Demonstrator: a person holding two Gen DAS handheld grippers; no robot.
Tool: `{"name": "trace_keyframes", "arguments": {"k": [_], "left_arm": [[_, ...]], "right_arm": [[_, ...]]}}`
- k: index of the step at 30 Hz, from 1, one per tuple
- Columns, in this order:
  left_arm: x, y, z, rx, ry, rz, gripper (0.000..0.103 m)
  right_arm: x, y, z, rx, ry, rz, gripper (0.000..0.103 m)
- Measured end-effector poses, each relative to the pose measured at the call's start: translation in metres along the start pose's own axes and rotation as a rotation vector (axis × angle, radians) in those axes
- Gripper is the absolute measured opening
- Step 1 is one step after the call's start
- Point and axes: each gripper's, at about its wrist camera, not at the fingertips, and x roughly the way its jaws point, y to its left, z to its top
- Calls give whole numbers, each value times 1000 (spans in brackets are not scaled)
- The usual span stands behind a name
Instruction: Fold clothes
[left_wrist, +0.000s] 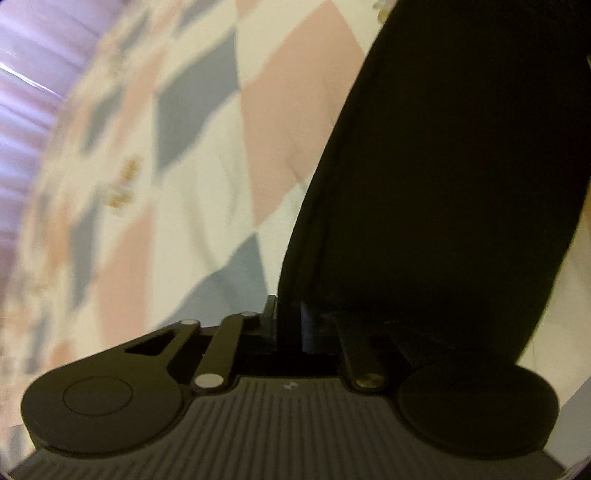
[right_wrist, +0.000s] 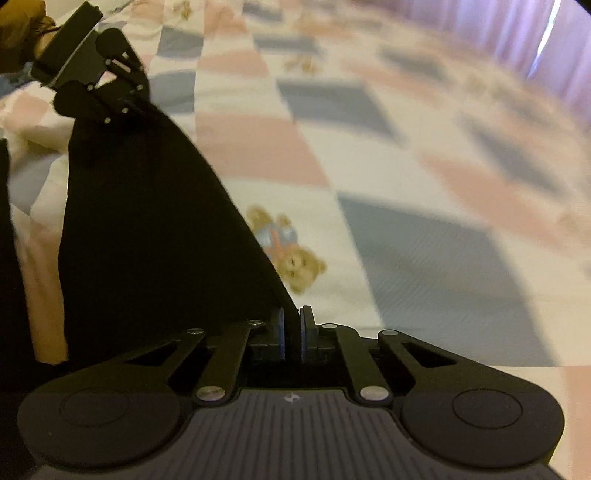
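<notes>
- Left tool (left_wrist: 288, 314): closed on an edge of the black garment (left_wrist: 443, 184).
- Right tool (right_wrist: 291, 328): pinching another edge; garment stretched between both, above the bed.
- Bed: patchwork quilt (right_wrist: 369, 166) in pink, grey, white; teddy-bear print (right_wrist: 288, 251).
- Background: apparently lilac curtains (right_wrist: 517, 29), blurred.

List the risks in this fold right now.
1. The right hand-held gripper pinches only a thin edge of the black garment, so the cloth could slip out.
2. The garment hangs stretched to the left hand-held gripper; uneven pulling may skew the fold.
3. Both views are motion-blurred, so placement on the quilt may be imprecise.
</notes>
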Motion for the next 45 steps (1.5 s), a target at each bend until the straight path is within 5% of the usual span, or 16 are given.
{"name": "trace_keyframes", "arguments": {"k": [4, 8, 11, 17, 19, 20, 25, 29, 35, 39, 41, 45], "left_arm": [[-79, -23, -25, -139, -89, 154, 7], [-168, -60, -63, -326, -156, 175, 7], [-213, -109, -98, -465, -144, 109, 8], [-248, -206, -145, -630, 11, -90, 14], [-259, -209, -160, -726, 15, -117, 16], [-264, -205, -166, -792, 16, -127, 28], [-269, -164, -168, -996, -13, -29, 46], [-243, -134, -133, -942, -13, 92, 69], [-156, -104, -78, -816, 137, 200, 70], [-101, -97, -95, -899, 235, 220, 55], [-107, -93, -104, -973, 193, 227, 4], [-185, -70, -156, -1339, -20, 291, 2]], "right_arm": [[-74, 72, -12, -31, -141, -190, 6], [-141, 176, -41, -41, -204, -348, 6], [-158, 251, -73, 15, -166, -394, 6], [-126, 352, -137, 313, 123, -349, 14], [-135, 355, -146, 488, 107, -342, 32], [-143, 349, -151, 606, 76, -339, 39], [-172, 288, -188, 1124, -120, -294, 43], [-171, 243, -229, 1466, -238, -256, 43], [-160, 206, -255, 1648, -304, -288, 49], [-160, 186, -267, 1703, -337, -292, 53], [-161, 182, -272, 1696, -334, -275, 53], [-157, 171, -274, 1676, -316, -258, 53]]}}
